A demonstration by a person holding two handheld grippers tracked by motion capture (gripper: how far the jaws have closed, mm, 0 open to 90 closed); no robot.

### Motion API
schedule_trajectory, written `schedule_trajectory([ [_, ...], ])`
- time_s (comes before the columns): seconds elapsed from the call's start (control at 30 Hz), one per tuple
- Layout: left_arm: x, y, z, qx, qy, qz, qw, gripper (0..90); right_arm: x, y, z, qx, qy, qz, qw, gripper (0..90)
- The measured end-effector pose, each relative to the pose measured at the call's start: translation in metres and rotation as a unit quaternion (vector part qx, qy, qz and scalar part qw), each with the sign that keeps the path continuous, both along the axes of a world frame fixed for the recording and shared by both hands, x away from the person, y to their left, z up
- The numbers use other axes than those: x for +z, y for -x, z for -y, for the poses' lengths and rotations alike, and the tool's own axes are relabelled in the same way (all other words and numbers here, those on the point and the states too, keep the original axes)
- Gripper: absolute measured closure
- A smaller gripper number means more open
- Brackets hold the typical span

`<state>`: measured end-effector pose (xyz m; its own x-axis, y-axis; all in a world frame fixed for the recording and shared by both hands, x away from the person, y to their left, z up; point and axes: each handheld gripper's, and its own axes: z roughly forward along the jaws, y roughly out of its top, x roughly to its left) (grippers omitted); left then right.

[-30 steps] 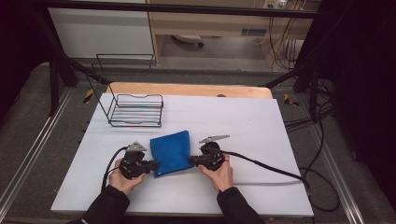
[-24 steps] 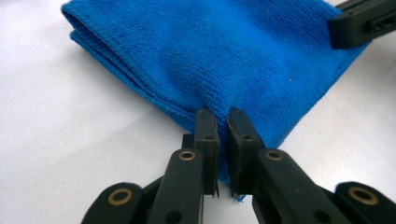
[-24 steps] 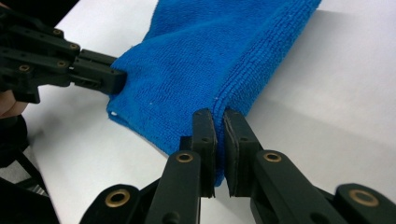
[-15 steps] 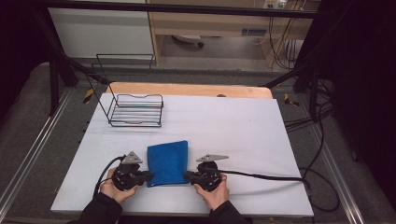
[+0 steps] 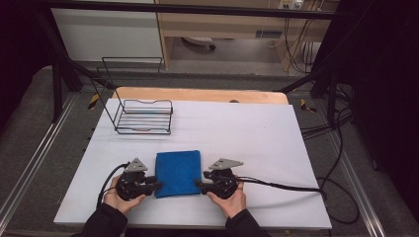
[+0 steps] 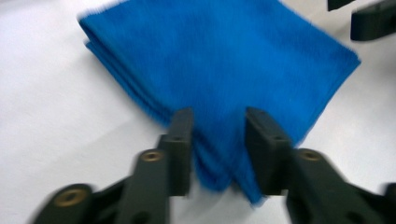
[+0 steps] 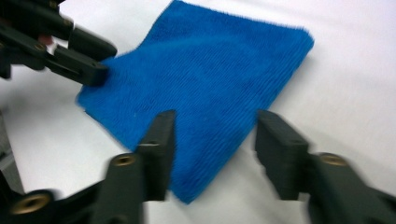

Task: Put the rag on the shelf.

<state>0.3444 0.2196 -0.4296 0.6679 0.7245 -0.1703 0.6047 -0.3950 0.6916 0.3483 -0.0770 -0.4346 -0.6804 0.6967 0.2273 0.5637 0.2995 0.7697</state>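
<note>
High view: both grippers' fingers (image 5: 152,181), just opened, flank the blue cloth (image 5: 178,170).

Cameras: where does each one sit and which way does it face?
High view: above the person's side, looking forward and down on the table; both forearms, left gripper, right gripper, cloth, basket.
Left gripper view: rides the left gripper, looking along its open jaws, which have just been opening, at a cloth corner between them.
Right gripper view: rides the right gripper, jaws likewise just opened over a cloth corner.
Shared: each gripper view shows the cloth and the other gripper.
</note>
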Motion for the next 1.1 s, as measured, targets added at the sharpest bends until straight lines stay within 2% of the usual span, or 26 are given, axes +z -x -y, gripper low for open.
schedule_trajectory([
  [0.03, 0.002, 0.0, -0.001, 0.002, 0.004, 0.002, 1.0, 57.6, 0.001, -0.003, 0.001, 0.009, 0.005, 0.004, 0.9999, 38.6],
  [0.1, 0.005, -0.001, -0.004, 0.009, 0.005, 0.009, 0.9999, 47.8, 0.003, -0.007, 0.003, 0.017, 0.012, 0.012, 0.9997, 33.3],
  [0.13, 0.006, -0.002, -0.006, 0.011, 0.004, 0.011, 0.9999, 44.1, 0.003, -0.009, 0.005, 0.019, 0.006, 0.017, 0.9997, 28.5],
  [0.17, 0.007, -0.005, -0.007, 0.016, 0.001, 0.014, 0.9998, 39.7, 0.003, -0.012, 0.007, 0.023, 0.003, 0.012, 0.9997, 24.4],
  [0.2, 0.008, -0.006, -0.009, 0.019, 0.0, 0.016, 0.9997, 30.6, 0.004, -0.015, 0.009, 0.026, 0.005, 0.009, 0.9996, 21.3],
  [0.27, 0.009, -0.011, -0.011, 0.026, -0.001, 0.017, 0.9995, 27.7, 0.005, -0.018, 0.011, 0.028, 0.013, 0.017, 0.9994, 16.2],
  [0.37, 0.012, -0.021, -0.014, 0.037, -0.012, 0.024, 0.9989, 15.3, 0.006, -0.022, 0.018, 0.029, 0.014, 0.023, 0.9992, 11.9],
  [0.47, 0.014, -0.032, -0.014, 0.048, -0.023, 0.021, 0.9984, 12.5, 0.005, -0.026, 0.026, 0.023, 0.009, 0.02, 0.9995, 7.4],
  [0.57, 0.015, -0.043, -0.011, 0.057, -0.028, 0.02, 0.9978, 11.7, 0.0, -0.028, 0.035, 0.013, 0.007, 0.017, 0.9997, 5.3],
  [0.67, 0.017, -0.053, -0.009, 0.059, -0.022, 0.02, 0.9978, 11.7, -0.004, -0.029, 0.042, 0.012, 0.008, 0.014, 0.9998, 4.0],
  [0.77, 0.017, -0.064, -0.004, 0.07, -0.027, 0.031, 0.9967, 14.1, -0.004, -0.028, 0.046, 0.015, 0.008, 0.017, 0.9997, 3.9],
  [0.87, 0.015, -0.075, -0.001, 0.082, -0.039, 0.031, 0.9954, 19.0, -0.002, -0.026, 0.047, 0.016, 0.007, 0.017, 0.9997, 3.8],
  [1.0, 0.009, -0.085, 0.001, 0.091, -0.036, 0.029, 0.9948, 31.4, -0.002, -0.025, 0.048, 0.022, 0.013, 0.021, 0.9994, 3.7],
  [1.1, 0.002, -0.089, 0.003, 0.093, -0.047, 0.018, 0.9944, 38.7, -0.002, -0.025, 0.048, 0.023, 0.014, 0.02, 0.9994, 3.7],
])
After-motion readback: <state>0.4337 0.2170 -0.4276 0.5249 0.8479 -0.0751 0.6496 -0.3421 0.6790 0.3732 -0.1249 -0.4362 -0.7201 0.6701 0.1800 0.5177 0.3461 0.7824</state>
